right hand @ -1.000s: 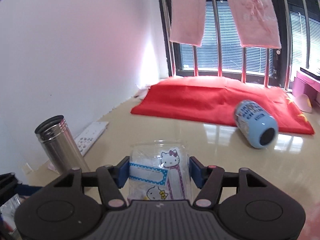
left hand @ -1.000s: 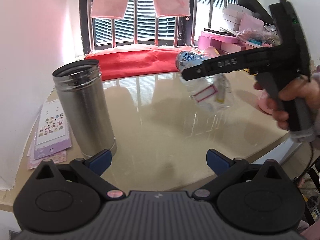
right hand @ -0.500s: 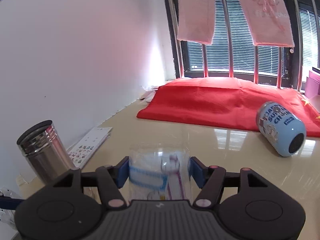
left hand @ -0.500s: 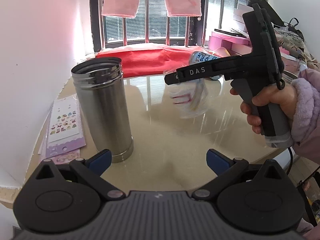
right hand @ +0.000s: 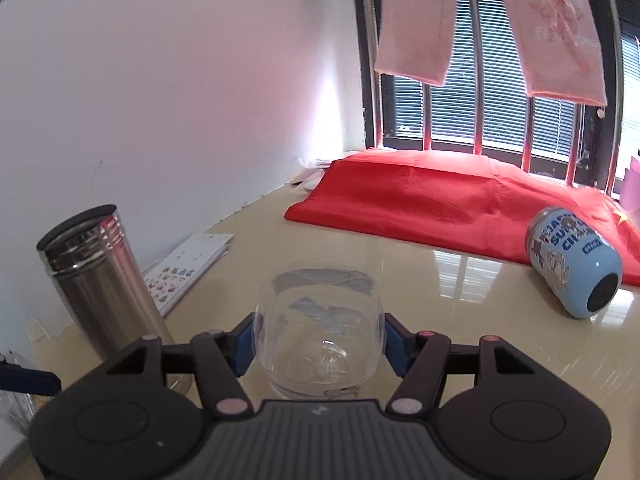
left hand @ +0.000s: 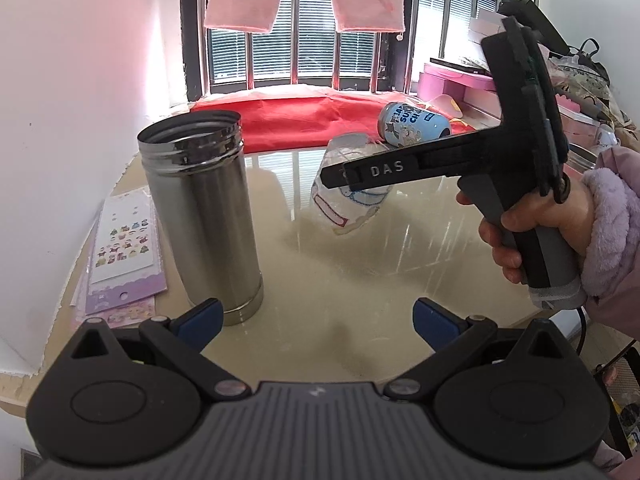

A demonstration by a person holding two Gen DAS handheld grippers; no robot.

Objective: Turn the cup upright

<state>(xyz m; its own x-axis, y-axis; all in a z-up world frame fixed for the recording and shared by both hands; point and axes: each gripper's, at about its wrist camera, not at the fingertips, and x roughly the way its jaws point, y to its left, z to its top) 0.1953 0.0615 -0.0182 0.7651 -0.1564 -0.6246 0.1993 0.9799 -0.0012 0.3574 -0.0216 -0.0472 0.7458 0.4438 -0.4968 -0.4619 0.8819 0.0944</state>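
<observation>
My right gripper [right hand: 319,338] is shut on a clear plastic cup [right hand: 320,332] with cartoon stickers, held tilted above the glossy beige table [right hand: 460,320]. In the left wrist view the cup [left hand: 346,208] hangs in the air under the right gripper's finger [left hand: 384,170], a little above the table [left hand: 340,280]. My left gripper [left hand: 316,318] is open and empty near the table's front edge, close to a steel flask [left hand: 204,216].
The steel flask [right hand: 100,288] stands upright at the left. A light blue can-shaped cup [right hand: 576,264] lies on its side by a red cloth [right hand: 440,200] at the back. Sticker sheets [left hand: 120,248] lie by the wall at the left.
The right gripper has moved left toward the flask and rotated the clear cup, so its stickers have turned away. The left gripper has shifted closer to the flask.
</observation>
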